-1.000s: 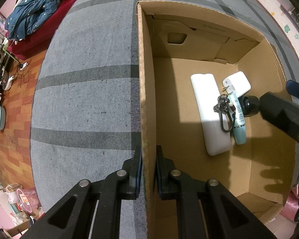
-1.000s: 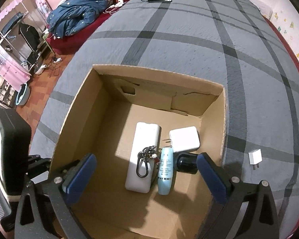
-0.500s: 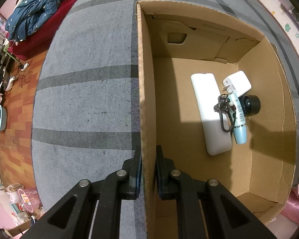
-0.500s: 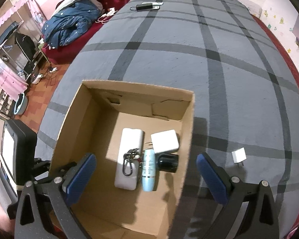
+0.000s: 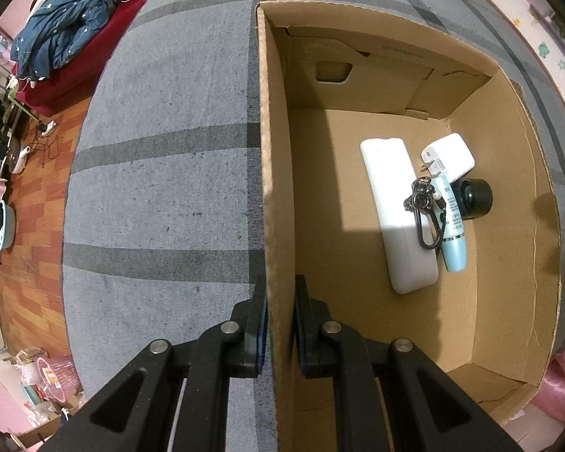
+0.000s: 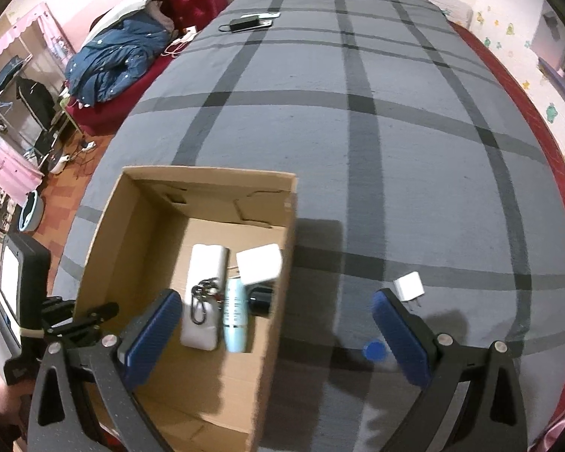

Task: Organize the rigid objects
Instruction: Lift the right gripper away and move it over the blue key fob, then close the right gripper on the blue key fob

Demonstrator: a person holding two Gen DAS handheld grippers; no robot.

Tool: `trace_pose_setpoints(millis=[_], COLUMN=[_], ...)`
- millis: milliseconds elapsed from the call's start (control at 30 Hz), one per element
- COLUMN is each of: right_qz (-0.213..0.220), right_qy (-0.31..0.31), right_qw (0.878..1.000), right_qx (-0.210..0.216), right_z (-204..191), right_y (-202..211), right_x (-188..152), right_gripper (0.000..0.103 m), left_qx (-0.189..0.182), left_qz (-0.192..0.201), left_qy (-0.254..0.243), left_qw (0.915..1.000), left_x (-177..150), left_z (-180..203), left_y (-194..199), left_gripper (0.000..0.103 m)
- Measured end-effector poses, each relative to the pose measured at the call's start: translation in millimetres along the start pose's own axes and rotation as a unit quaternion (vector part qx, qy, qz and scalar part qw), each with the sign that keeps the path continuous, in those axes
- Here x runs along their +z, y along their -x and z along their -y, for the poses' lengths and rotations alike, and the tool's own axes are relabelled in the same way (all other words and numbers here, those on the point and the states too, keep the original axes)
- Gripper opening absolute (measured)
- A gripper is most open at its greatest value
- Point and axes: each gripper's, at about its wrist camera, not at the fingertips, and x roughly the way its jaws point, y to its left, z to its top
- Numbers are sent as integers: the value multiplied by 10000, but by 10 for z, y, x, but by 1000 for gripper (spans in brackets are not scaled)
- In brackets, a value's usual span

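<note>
An open cardboard box (image 5: 278, 173) (image 6: 139, 203) stands on a grey plaid bed. My left gripper (image 5: 280, 301) is shut on the box's left wall, pointing straight down. Inside lie a long white case (image 5: 395, 211) (image 6: 203, 297), a metal keyring (image 5: 423, 207) (image 6: 203, 297), a light blue tube (image 5: 452, 233) (image 6: 234, 312), a white charger (image 5: 448, 156) (image 6: 260, 267) and a small black jar (image 5: 476, 197) (image 6: 260, 301). My right gripper (image 6: 275, 324) is open and empty, above the box's right wall. On the bed to its right lie a small white plug (image 6: 408, 286) and a blue disc (image 6: 374, 350).
A black device and cable (image 6: 248, 22) lie at the bed's far end. A blue jacket (image 5: 67, 34) (image 6: 113, 60) is heaped on a red couch to the left. Wooden floor with clutter lies beyond the bed's left edge. The left hand's gripper body (image 6: 22, 286) shows at the left.
My right gripper has drawn out of the box, risen and shifted right over the bed; the white plug and blue disc now show near it. The left gripper and box stay still.
</note>
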Motion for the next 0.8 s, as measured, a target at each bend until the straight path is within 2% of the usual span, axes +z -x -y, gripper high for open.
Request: trace_pose_setpoints(millis=[367,800], right_qz=[-176,-666], right_qy=[-501,-725], right_qw=[9979,9936], right_qx=[-366,-556], right_z=[648,1108], right_y=[-78,-638], right_x=[-151,-572], right_gripper=[103,103], left_qx=[38,90], left_qz=[-14,-2], left_qy=[13,26], left_qw=[10000,10000], left_x=[10,3], left_z=[23,43], left_y=[-4,-8], left_gripper=[12,12])
